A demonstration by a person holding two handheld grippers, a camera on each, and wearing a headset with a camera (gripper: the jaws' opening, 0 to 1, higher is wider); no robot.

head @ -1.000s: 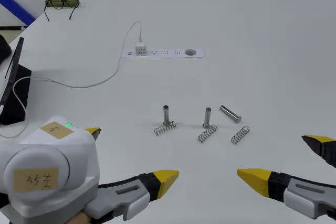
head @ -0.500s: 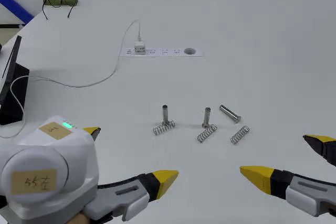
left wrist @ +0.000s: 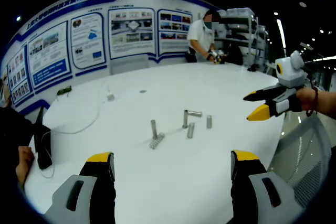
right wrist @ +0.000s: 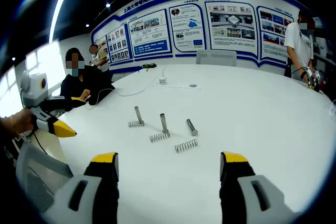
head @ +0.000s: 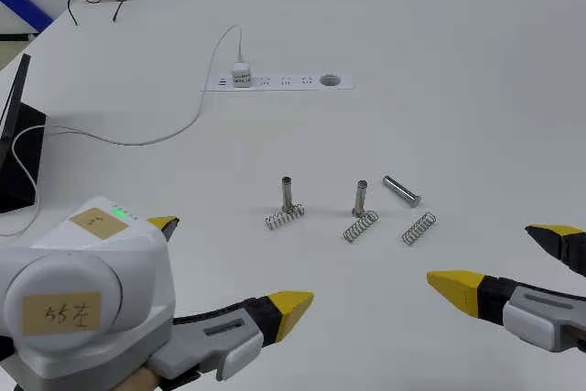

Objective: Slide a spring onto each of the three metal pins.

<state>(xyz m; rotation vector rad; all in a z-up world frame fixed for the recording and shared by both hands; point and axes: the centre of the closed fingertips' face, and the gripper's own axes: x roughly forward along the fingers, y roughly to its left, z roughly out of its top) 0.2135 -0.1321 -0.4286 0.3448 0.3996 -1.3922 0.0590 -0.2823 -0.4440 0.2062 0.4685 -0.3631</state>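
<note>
Nothing threaded yet: three springs (head: 361,227) lie loose near the fallen pin (head: 400,190), two pins (head: 287,191) upright beside it; left gripper (head: 229,263) and right gripper (head: 494,256) hover, jaws apart, empty.

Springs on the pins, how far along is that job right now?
Nothing looks done: the left spring, middle spring and right spring all lie on the table, none on a pin. The left pin and middle pin stand upright; the right pin lies flat. Nothing is in hand: the left gripper and right gripper are open and empty. All three springs are left.
</note>
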